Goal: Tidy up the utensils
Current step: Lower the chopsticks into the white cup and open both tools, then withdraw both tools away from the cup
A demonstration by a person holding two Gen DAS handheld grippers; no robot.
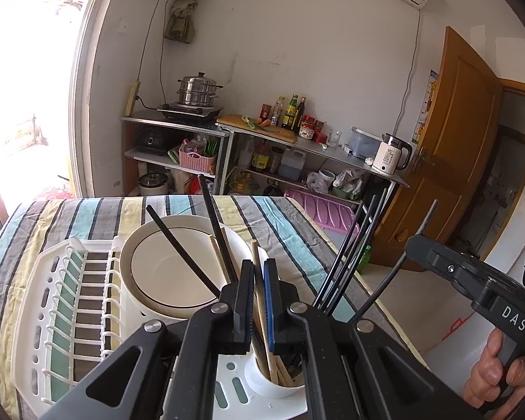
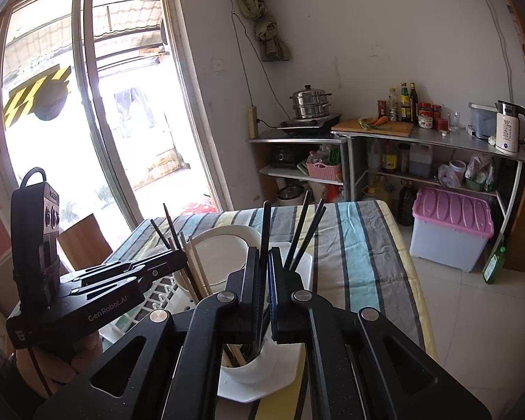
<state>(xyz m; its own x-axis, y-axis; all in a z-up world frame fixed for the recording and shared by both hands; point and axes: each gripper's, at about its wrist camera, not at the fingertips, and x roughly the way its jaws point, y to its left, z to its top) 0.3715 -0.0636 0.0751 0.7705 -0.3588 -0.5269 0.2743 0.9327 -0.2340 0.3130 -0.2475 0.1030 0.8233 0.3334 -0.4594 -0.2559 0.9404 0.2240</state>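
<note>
Table: I see the striped cloth (image 1: 290,224) spread over it, with everything I care about at the near end.
Rack: the white dish rack (image 1: 52,301) sits on the cloth; the white bowl (image 1: 171,266) rests on it at the far side, and the utensil cup (image 1: 280,385) stands in its near corner.
Cup contents: a mix of pale wooden chopsticks (image 2: 196,266) and black chopsticks (image 2: 306,234), all leaning out over the rim.
Left gripper (image 1: 259,301): my fingers are pressed together on one wooden chopstick (image 1: 260,290) just above the cup, pointing down and forward toward the bowl.
Right gripper (image 2: 262,297): clamped on one black chopstick (image 2: 264,245), directly over the cup, the stick nearly upright.
Step, as I judge it: sorting wood from black, one stick per side.
Doing it well: I'd draw each stick along its own length, slowly, so neighbours don't drag out or tip the cup.
Pose: both tools converge on the cup from opposite sides, close together; I'd keep them from crossing.
</note>
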